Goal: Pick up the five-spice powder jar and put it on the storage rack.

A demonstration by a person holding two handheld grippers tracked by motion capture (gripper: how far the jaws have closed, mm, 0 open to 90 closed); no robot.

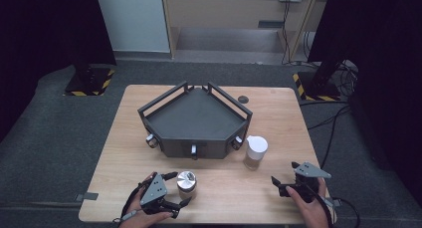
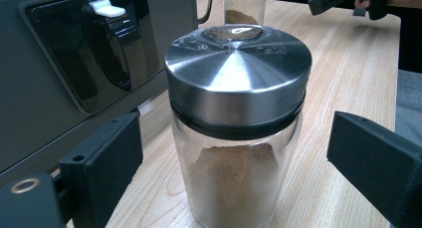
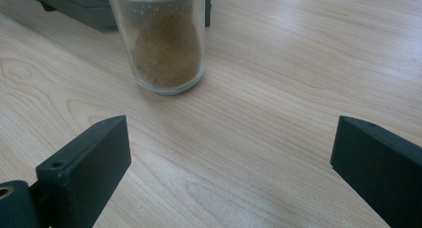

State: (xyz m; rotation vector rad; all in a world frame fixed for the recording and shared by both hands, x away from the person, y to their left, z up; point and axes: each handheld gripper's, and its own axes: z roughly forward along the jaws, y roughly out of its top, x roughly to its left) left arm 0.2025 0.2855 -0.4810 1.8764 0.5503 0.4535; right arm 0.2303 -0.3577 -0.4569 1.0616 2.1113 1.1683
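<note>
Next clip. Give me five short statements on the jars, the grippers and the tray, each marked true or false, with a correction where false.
1. The left gripper has its jaws spread on either side of the steel-lidded jar without touching it. True.
2. The steel-lidded jar is empty. False: brown powder fills its lower part.
3. The right gripper is clamped on the white-lidded jar. False: its jaws are open, with the jar standing ahead of them on the table.
4. Both jars stand inside the dark tray. False: they stand on the wood in front of it.
5. The white-lidded jar stands upright near the tray's front right corner. True.
</note>
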